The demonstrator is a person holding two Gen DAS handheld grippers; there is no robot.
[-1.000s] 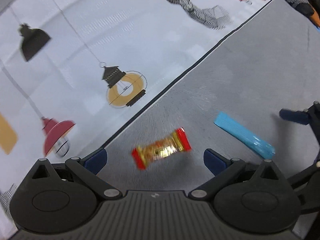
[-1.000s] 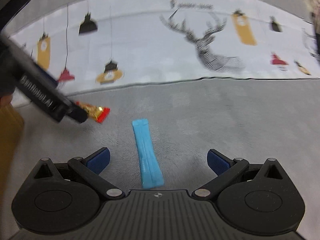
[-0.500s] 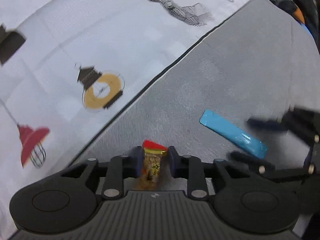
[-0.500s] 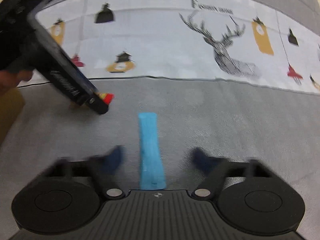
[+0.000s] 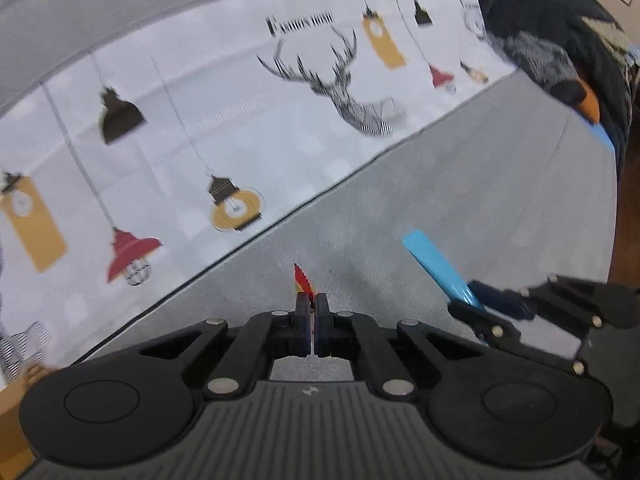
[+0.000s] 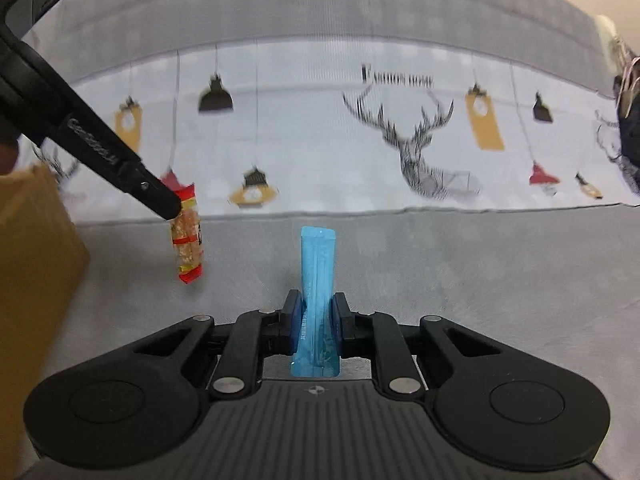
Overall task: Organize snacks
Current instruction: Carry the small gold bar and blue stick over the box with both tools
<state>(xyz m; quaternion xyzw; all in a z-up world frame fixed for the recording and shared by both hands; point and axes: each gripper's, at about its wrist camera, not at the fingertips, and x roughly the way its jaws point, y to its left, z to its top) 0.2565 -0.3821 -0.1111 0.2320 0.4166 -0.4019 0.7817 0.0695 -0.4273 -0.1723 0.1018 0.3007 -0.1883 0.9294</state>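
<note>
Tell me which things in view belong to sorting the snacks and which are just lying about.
Part of the job:
- red and gold crinkly snack packet, held by the left gripper
- long blue plastic snack stick, held by the right gripper
- brown cardboard box, probably the drop-off

Just lying about:
- white cloth printed with deer and lamps
- dark clothing

The left tool (image 5: 311, 308) pinches a red snack (image 5: 303, 280) edge-on between closed fingers above the grey cloth (image 5: 460, 184). At right, the right tool (image 5: 476, 304) grips a blue stick (image 5: 436, 264).
</note>
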